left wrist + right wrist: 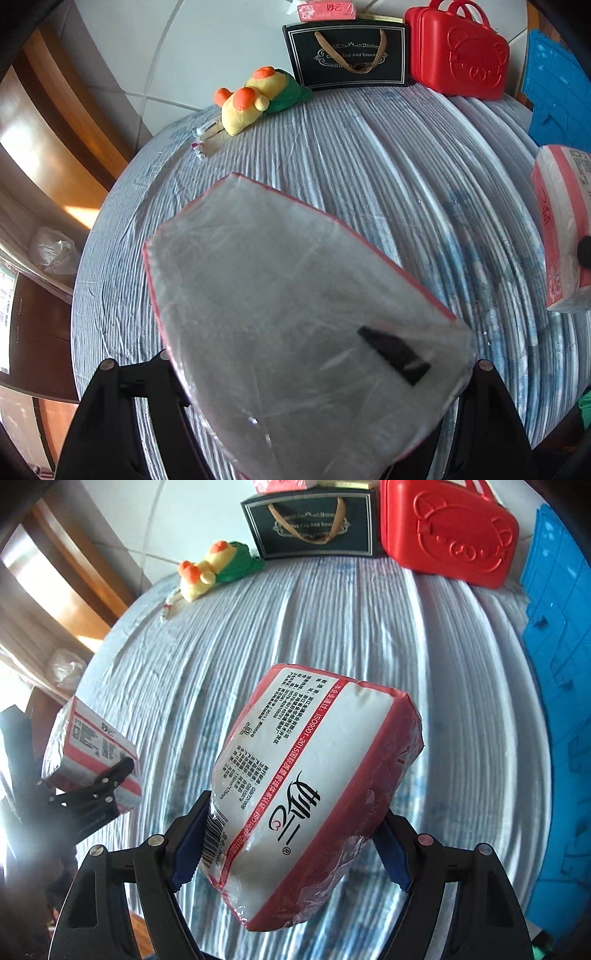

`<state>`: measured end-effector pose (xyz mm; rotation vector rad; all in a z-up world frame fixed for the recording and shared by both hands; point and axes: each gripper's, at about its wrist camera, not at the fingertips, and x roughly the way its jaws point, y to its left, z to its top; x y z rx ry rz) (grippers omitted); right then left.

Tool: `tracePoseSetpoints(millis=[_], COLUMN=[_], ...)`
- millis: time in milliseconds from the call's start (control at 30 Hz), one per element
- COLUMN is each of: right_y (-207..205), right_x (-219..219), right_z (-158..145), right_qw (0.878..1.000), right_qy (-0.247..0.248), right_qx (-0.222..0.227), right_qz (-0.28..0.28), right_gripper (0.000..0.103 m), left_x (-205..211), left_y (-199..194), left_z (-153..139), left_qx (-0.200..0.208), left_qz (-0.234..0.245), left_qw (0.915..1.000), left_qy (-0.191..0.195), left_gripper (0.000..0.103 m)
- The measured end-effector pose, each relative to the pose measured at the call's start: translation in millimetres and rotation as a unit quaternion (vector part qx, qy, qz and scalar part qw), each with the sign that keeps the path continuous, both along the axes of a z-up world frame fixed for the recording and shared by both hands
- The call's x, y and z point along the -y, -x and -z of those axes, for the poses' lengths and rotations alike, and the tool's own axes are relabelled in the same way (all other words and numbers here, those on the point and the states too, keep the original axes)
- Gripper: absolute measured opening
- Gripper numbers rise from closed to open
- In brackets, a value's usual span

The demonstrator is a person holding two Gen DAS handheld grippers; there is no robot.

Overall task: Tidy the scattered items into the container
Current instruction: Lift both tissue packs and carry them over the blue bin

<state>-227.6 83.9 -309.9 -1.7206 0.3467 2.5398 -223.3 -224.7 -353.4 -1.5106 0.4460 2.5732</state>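
Tissue packs, two: soft, light, slippery film wrap; grip across the short sides. Right tool pinches one pack; left tool pinches another, both lifted above the desk.

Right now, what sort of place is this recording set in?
Probably a home: a round table under a striped cloth, with a plush toy, a gift bag and a red toy case on it, tiled floor beyond.
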Motion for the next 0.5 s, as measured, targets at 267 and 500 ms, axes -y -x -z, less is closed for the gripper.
tracePoseSetpoints(millis=[267, 500], right_y=[-13.1, -29.6], right_x=[-20.9, -38.0], right_z=[-43.7, -88.7], right_qw=[0.999, 0.997], right_qy=[-0.003, -0.011], right_qx=[-0.035, -0.069], right_qz=[-0.02, -0.041], right_gripper=[0.08, 0.08], left_x=[-26.9, -48.5], left_y=[-14.0, -26.5], left_z=[-39.5, -72.8], left_qx=[-0.037, -0.067], left_qz=[-0.012, -0.025], left_qw=[0.9992, 0.9973], left_qy=[-0.006, -0.019], left_gripper=[0.075, 0.075])
